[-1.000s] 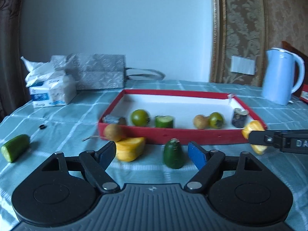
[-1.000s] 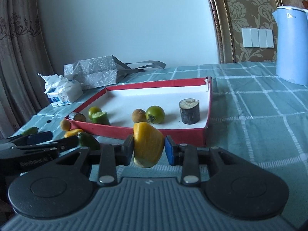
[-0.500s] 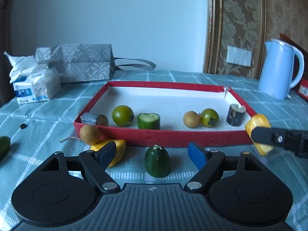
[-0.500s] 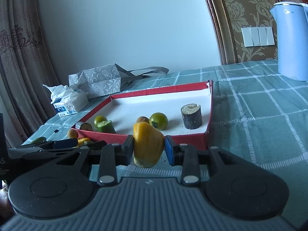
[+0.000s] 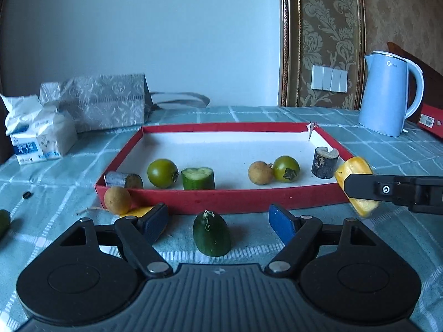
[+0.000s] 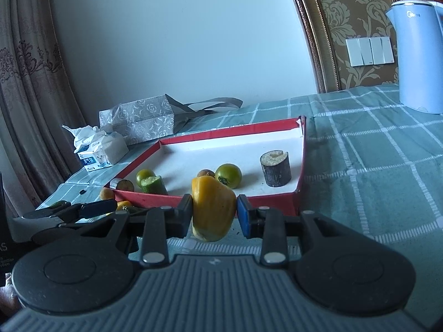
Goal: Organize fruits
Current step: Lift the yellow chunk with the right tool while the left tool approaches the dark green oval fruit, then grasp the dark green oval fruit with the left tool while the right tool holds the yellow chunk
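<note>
just short of the red tray's [image 6: 210, 199] near wall, the right gripper [image 6: 213, 215] pinches a yellow pepper piece [image 6: 211, 207] above the cloth, mid-carry; the next move likely calls for lifting it over the rim and letting go on bare white floor. the left gripper [image 5: 218, 221], jaws spread, frames a green cucumber end [image 5: 211, 233] lying outside the tray.

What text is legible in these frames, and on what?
"Midea", faint: blue kettle, upper body.
Unreadable blue print: tissue pack.
Unreadable small label: red box behind the kettle.
Cut-off white letters, unreadable: black object at the left frame edge.
Nothing on the red tray.
</note>
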Tool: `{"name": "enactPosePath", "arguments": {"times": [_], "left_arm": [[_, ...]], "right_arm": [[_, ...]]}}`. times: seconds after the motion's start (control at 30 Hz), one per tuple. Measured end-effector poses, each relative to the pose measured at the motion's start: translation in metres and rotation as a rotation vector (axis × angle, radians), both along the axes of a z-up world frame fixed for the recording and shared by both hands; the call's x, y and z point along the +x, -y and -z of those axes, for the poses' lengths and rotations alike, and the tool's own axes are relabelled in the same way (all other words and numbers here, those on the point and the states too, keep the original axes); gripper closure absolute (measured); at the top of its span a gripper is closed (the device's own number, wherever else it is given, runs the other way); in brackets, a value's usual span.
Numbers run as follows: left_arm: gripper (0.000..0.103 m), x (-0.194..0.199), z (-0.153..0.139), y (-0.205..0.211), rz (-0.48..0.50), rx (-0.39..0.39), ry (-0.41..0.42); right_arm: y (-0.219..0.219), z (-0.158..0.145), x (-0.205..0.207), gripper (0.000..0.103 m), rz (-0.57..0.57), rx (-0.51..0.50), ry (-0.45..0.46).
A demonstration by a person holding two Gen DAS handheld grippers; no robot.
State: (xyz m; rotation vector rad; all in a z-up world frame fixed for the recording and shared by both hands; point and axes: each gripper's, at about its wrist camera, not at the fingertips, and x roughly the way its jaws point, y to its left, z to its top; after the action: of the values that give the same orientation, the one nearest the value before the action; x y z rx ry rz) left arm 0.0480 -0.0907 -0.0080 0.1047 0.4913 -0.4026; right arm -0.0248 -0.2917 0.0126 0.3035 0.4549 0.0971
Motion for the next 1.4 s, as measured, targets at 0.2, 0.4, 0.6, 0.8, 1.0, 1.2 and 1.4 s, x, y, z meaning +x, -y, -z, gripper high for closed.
{"name": "enactPosePath", "arguments": {"times": [0.2,0.4,0.6,0.8,1.0,1.2,1.4], "left_arm": [[0.023,0.018,0.005,-0.004,-0.026,-0.022,-0.107],[0.023,0.019,0.006,0.001,-0.035,-0.002,-0.111],[0.023,0.025,0.008,0.004,-0.04,0.01,-0.145],[0.023,0.026,0.01,0.01,-0.05,0.048,-0.154],[0.023,0.025,0.01,0.013,-0.056,0.064,-0.153],[0.023,0.025,0.01,0.014,-0.057,0.069,-0.152],[0.025,0.025,0.01,0.012,-0.055,0.056,-0.15]], "right_arm": [[-0.001,0.0,0.001,0.07,-0.002,-0.001,0.0],[-0.001,0.0,0.001,0.07,0.004,0.003,0.002],[0.001,0.001,0.0,0.07,0.011,0.01,0.001],[0.002,0.002,0.001,0.07,0.016,0.011,-0.006],[0.004,0.003,0.002,0.07,0.029,0.013,-0.008],[0.006,0.004,0.003,0.07,0.043,0.014,-0.012],[0.006,0.005,0.004,0.07,0.05,0.012,-0.02]]}}
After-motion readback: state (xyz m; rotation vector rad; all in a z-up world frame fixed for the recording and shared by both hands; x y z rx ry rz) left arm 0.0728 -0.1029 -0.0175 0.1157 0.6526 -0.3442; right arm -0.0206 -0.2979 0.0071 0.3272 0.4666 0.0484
